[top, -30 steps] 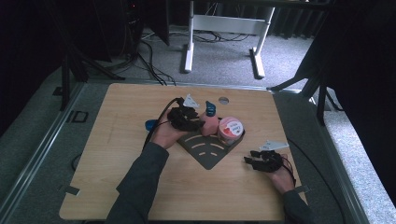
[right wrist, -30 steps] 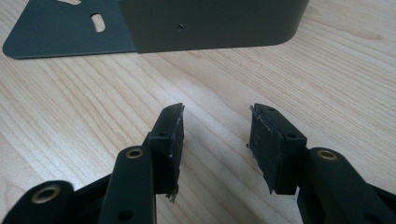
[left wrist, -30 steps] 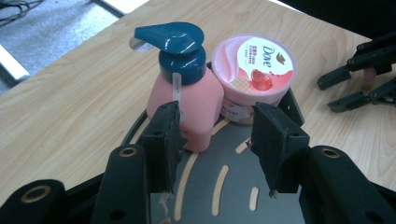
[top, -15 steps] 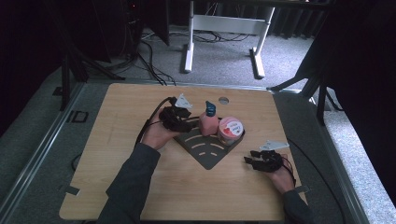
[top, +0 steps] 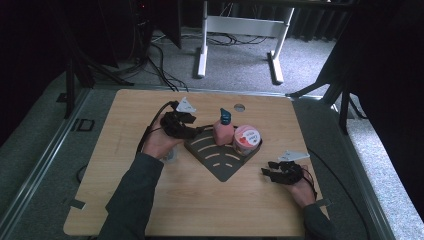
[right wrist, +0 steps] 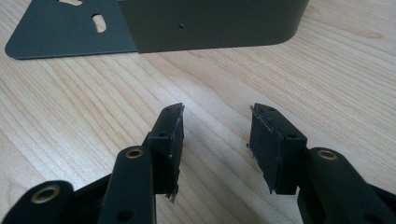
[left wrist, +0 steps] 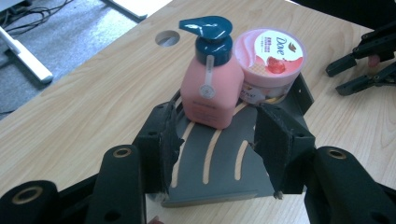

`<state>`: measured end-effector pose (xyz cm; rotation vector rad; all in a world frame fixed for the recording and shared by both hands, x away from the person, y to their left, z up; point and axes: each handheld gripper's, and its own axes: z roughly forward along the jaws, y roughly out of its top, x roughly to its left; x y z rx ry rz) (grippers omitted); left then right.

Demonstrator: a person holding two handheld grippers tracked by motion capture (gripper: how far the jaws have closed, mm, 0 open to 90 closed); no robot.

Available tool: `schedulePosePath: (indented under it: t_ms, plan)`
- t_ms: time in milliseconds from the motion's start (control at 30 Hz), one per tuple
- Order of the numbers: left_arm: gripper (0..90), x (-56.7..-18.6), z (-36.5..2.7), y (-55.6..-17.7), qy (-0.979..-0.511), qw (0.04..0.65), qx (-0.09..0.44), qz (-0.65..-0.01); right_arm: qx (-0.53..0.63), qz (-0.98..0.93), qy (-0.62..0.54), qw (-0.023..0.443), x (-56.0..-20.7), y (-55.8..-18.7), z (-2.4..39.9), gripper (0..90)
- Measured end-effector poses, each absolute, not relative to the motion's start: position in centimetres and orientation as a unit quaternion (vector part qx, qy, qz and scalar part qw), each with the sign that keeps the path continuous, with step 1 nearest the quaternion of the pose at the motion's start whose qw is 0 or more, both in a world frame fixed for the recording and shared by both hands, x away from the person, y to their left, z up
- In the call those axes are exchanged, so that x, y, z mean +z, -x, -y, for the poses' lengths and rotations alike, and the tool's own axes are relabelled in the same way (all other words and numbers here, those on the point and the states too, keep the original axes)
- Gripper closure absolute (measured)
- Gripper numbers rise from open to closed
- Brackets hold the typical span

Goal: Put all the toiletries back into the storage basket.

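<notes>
Left tool (top: 196, 131) farther back from pink bottle (top: 223, 131), empty.

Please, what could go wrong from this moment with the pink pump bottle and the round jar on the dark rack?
1. The pink pump bottle with the blue pump head is tall and stands upright, seemingly touching the round pink-lidded jar. A bump from the open left gripper might tip it.
2. Both stand toward the back of the dark slotted metal corner rack; a push could slide them against its wall.
3. The open right gripper rests near the rack and might nudge it.
</notes>
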<state>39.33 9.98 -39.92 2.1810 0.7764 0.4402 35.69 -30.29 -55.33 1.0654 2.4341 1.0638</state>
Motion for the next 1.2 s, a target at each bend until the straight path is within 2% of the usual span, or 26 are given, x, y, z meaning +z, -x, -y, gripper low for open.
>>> schedulePosePath:
  t_ms: [600, 1200]
  plan:
    - [45.8, -40.4, -14.4, -38.9, -0.844, 0.372, 0.188, -0.338, 0.368, -0.842, -0.368, 0.139, -55.3, -35.7, 30.3, 54.1]
    - [41.0, -41.4, -17.6, -37.5, -0.849, 0.36, 0.171, -0.347, 0.368, -0.842, -0.369, 0.138, -55.3, -35.6, 30.4, 54.1]
